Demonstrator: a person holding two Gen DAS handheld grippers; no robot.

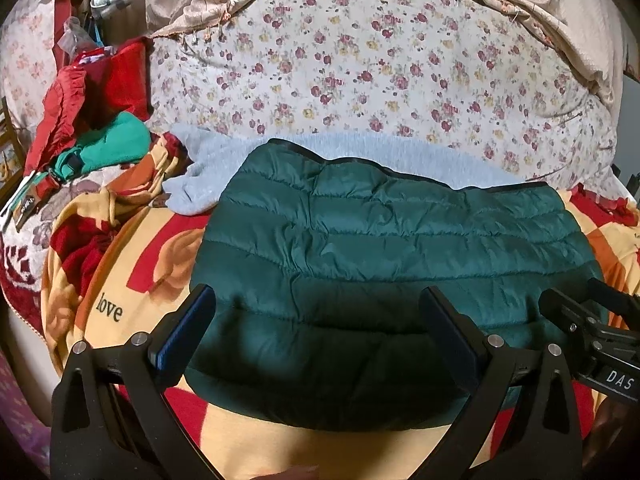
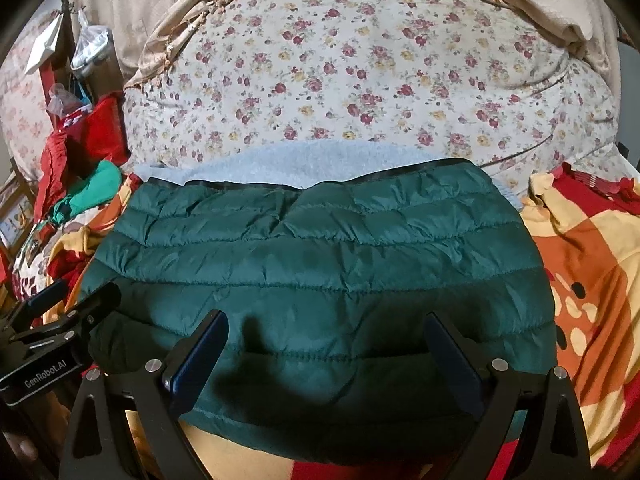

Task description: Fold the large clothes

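Observation:
A dark green quilted jacket (image 1: 392,248) (image 2: 320,264) lies folded in a wide block on the bed, its black-trimmed edge at the far side. A pale blue fleece garment (image 1: 208,168) (image 2: 280,160) lies under and behind it. My left gripper (image 1: 320,332) hovers open over the jacket's near left part, nothing between its fingers. My right gripper (image 2: 326,356) is open above the jacket's near edge, also holding nothing. Each gripper shows at the edge of the other's view: the right gripper's body (image 1: 592,332) and the left gripper's body (image 2: 60,320).
A yellow, red and orange blanket (image 1: 132,292) (image 2: 592,264) covers the bed. A floral duvet (image 1: 360,60) (image 2: 360,72) is heaped behind. Red and bright green clothes (image 1: 100,120) (image 2: 80,160) are piled at the far left, next to bags and clutter.

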